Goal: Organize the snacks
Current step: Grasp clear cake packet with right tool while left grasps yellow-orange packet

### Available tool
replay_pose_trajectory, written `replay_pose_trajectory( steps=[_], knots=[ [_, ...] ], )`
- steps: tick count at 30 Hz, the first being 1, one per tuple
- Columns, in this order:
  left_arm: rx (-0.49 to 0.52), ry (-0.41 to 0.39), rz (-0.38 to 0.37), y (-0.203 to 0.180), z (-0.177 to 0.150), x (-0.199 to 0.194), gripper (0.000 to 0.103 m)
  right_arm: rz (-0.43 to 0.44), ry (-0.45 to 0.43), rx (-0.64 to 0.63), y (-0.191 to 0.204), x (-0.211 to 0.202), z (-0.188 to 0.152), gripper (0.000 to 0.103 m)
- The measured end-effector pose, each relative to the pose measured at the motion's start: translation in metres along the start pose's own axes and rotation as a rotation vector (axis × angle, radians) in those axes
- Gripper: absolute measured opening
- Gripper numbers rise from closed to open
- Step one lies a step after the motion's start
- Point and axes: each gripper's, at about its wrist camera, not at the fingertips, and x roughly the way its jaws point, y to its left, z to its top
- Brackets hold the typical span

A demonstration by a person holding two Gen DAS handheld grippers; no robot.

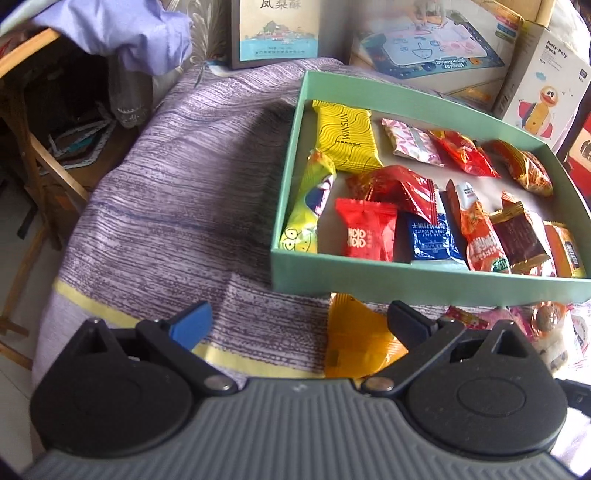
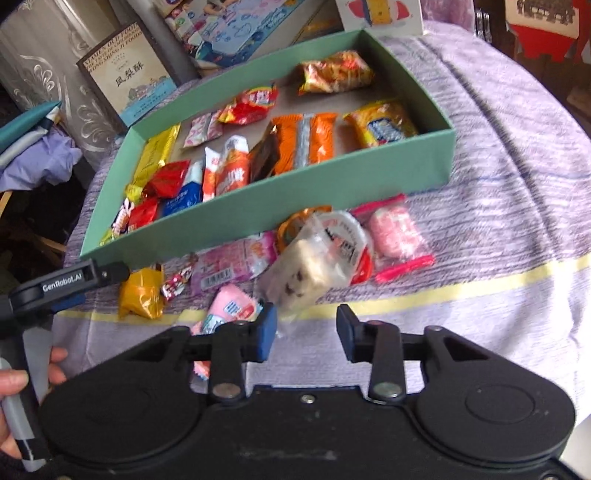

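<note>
Green tray (image 2: pixel 258 195) half filled, loose snacks at its 6 o'clock; right gripper (image 2: pixel 306 332) narrowed, nothing clamped, nougat pack (image 2: pixel 314 266) ahead; left gripper (image 1: pixel 295 321) apart, empty; next: straddle pack, clamp.

A purple striped cloth (image 1: pixel 166 206) is spread over the table. At its far edge a pastry gift box (image 1: pixel 275 33), a drawing-mat box (image 1: pixel 436 48) and a duck toy box (image 1: pixel 543 88) are stood.

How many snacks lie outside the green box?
7 on the cloth before the box: gold packet, red-white candy, barcoded pink packet, small pink packet, white bar, orange wrapper behind it, pink puff. Others may hide.
</note>
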Motion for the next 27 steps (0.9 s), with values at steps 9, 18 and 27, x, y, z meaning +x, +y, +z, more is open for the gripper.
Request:
replay_pose_trajectory(
  steps=[9, 18, 27],
  knots=[
    [0.052, 0.022, -0.058, 0.004, -0.01, -0.002, 0.103, -0.014, -0.018, 0.026, 0.001, 0.006, 0.014, 0.034],
    [0.121, 0.054, -0.103, -0.005, -0.025, -0.004, 0.103, -0.032, -0.021, 0.059, 0.011, 0.026, 0.028, 0.044],
    [0.155, 0.054, -0.12, -0.027, -0.018, 0.01, 0.101, -0.087, -0.071, -0.024, 0.027, 0.035, 0.028, 0.046]
  ],
)
